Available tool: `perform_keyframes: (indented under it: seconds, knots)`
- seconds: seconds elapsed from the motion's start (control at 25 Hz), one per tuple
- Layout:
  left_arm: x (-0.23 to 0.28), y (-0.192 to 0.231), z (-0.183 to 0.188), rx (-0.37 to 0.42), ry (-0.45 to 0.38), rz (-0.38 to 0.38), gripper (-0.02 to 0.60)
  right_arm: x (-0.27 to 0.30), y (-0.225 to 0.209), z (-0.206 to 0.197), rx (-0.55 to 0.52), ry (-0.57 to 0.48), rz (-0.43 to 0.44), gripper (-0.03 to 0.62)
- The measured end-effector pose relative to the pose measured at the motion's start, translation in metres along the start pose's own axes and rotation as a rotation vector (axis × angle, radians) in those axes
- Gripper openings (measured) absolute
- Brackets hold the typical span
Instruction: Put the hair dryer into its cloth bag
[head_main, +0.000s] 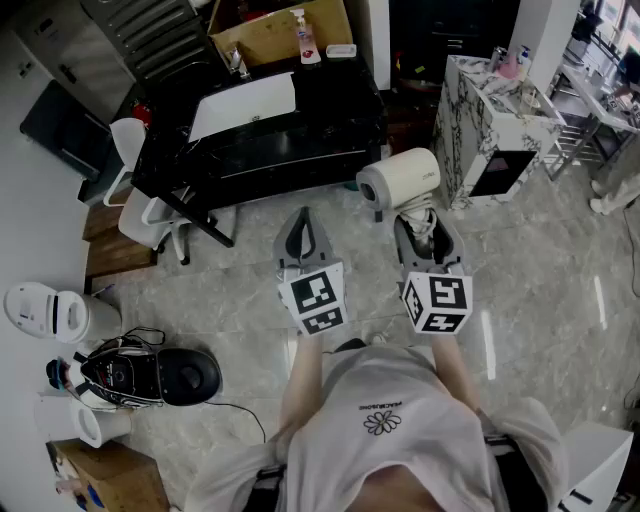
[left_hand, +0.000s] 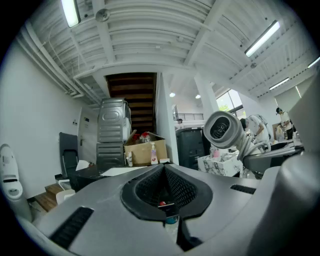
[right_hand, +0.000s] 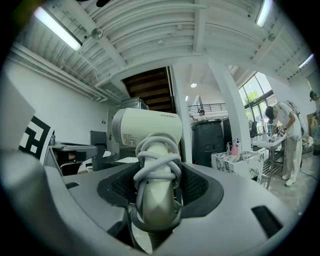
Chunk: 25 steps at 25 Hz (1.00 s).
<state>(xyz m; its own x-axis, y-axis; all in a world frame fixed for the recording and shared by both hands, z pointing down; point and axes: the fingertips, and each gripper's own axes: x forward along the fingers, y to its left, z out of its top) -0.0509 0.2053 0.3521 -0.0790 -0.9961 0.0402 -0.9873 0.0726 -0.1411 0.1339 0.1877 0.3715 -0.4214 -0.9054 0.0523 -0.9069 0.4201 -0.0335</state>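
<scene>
A cream hair dryer (head_main: 400, 178) with its white cord wound round the handle is held out level in front of me. My right gripper (head_main: 420, 222) is shut on the handle; in the right gripper view the handle and cord (right_hand: 156, 185) fill the gap between the jaws of the right gripper (right_hand: 156, 205), and the barrel (right_hand: 147, 127) lies crosswise above. My left gripper (head_main: 302, 232) is shut with nothing in it, level beside the right one. From the left gripper (left_hand: 164, 170) the dryer's round end (left_hand: 222, 130) shows to the right. I see no cloth bag.
A black table (head_main: 330, 120) with a white sheet (head_main: 243, 103) stands ahead, a cardboard box (head_main: 270, 30) behind it. A marble-patterned cabinet (head_main: 490, 120) is at the right, white chairs (head_main: 140, 205) at the left. A black appliance (head_main: 160, 375) lies on the floor. A person (right_hand: 287, 140) stands far right.
</scene>
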Motion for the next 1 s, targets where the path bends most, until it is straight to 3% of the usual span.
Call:
perform_keyframes:
  seconds: [1.0]
  knots:
    - [0.019,0.001,-0.013,-0.013,0.056,0.024,0.015,0.018,-0.015,-0.009,0.021,0.030,0.001,0.235]
